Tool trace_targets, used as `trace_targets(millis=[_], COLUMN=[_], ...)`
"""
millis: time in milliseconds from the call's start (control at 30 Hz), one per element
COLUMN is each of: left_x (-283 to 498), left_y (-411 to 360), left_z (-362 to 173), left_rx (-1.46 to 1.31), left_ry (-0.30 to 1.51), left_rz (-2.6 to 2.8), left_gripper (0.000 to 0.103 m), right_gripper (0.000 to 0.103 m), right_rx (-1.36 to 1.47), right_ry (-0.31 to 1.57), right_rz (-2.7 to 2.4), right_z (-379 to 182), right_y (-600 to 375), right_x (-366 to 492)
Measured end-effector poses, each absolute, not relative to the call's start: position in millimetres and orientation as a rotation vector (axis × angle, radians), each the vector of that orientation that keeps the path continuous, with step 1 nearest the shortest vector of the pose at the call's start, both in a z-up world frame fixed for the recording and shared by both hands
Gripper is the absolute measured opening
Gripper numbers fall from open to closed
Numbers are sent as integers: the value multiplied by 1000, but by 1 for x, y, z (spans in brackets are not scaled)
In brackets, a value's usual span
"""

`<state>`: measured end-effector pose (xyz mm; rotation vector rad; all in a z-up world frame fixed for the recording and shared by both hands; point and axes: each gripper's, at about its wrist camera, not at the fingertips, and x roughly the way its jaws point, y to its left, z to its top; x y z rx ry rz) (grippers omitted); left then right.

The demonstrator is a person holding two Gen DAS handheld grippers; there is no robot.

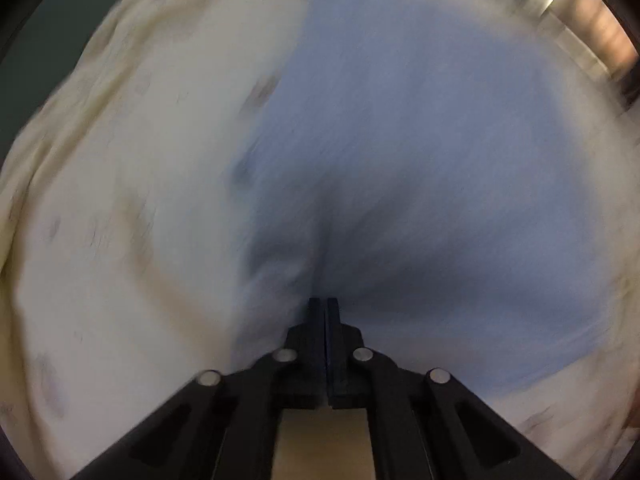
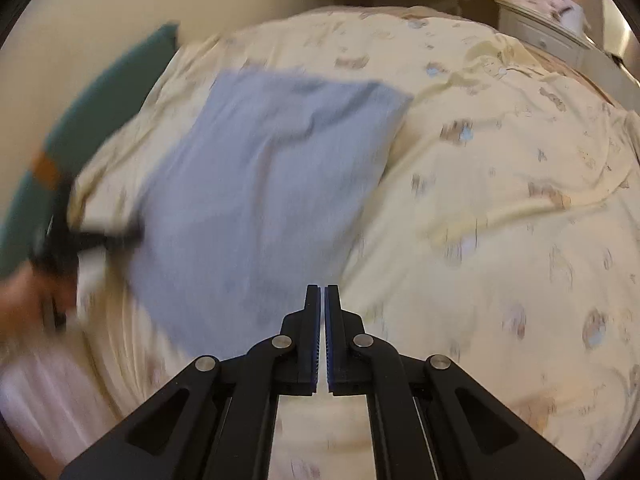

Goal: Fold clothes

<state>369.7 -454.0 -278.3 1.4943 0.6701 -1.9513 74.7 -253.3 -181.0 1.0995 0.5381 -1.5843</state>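
Note:
A light blue garment [image 2: 260,184] lies folded in a rough rectangle on the cream patterned bedcover [image 2: 500,200]. My right gripper [image 2: 322,286] hovers above the garment's near edge, shut with nothing between its fingers. My left gripper [image 2: 124,236] shows in the right wrist view at the garment's left edge, blurred, with a hand [image 2: 24,300] behind it. In the left wrist view my left gripper [image 1: 324,300] is shut and points down at the blue garment [image 1: 420,140], where a crease runs to its tips. The blur hides whether it pinches cloth. The bedcover [image 1: 120,200] fills the left.
A teal panel [image 2: 100,100] runs along the bed's left side against a pale wall. A white drawer unit [image 2: 548,36] with loose clothes on top stands at the far right. The bedcover to the right of the garment is wrinkled.

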Motion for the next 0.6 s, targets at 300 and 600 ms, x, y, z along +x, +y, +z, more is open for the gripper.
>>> trace_targets(millis=[300,600], left_x=[340,171], left_y=[-455,-555], left_z=[-195,-216], left_rx=[1289,1332], left_ry=[535,356], left_rz=[-2213,-2311], left_gripper=[2,2], right_gripper=[3,3], right_rx=[1013,1068], right_ry=[531,556], right_rz=[-1478,-1346], right_z=[-209,-254], right_y=[-339,-419], right_x=[10,-13])
